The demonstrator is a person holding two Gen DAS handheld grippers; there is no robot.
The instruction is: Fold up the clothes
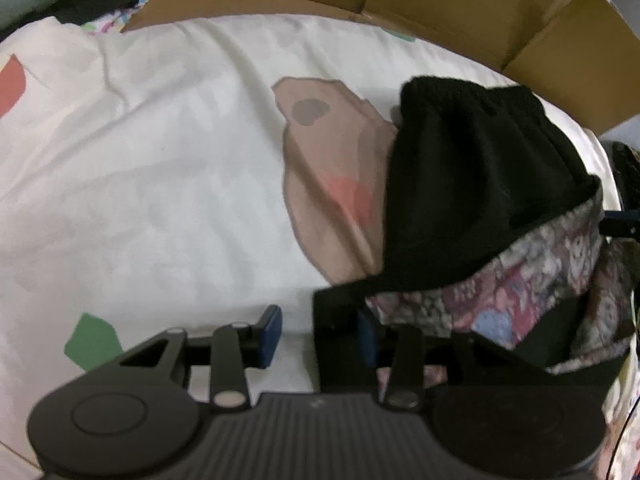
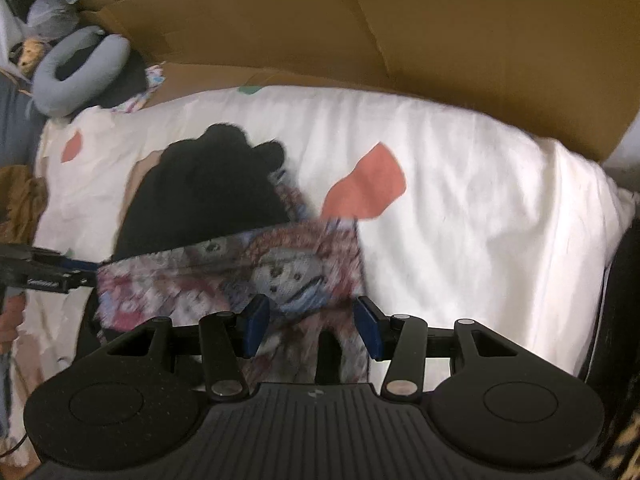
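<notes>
The garment (image 2: pixel 208 200) lies on the white sheet (image 2: pixel 460 200), black outside with a cartoon-print lining turned up along its near edge. The left gripper (image 1: pixel 318 336) has its fingers spread, the right one hidden under cloth. The right gripper (image 2: pixel 312 326) is spread too, print between its pads; grip unclear, blurred.

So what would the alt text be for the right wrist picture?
A black garment with a patterned lining hangs blurred over a white bedsheet, between the open blue fingers of the right tool. Brown cardboard stands behind.
</notes>
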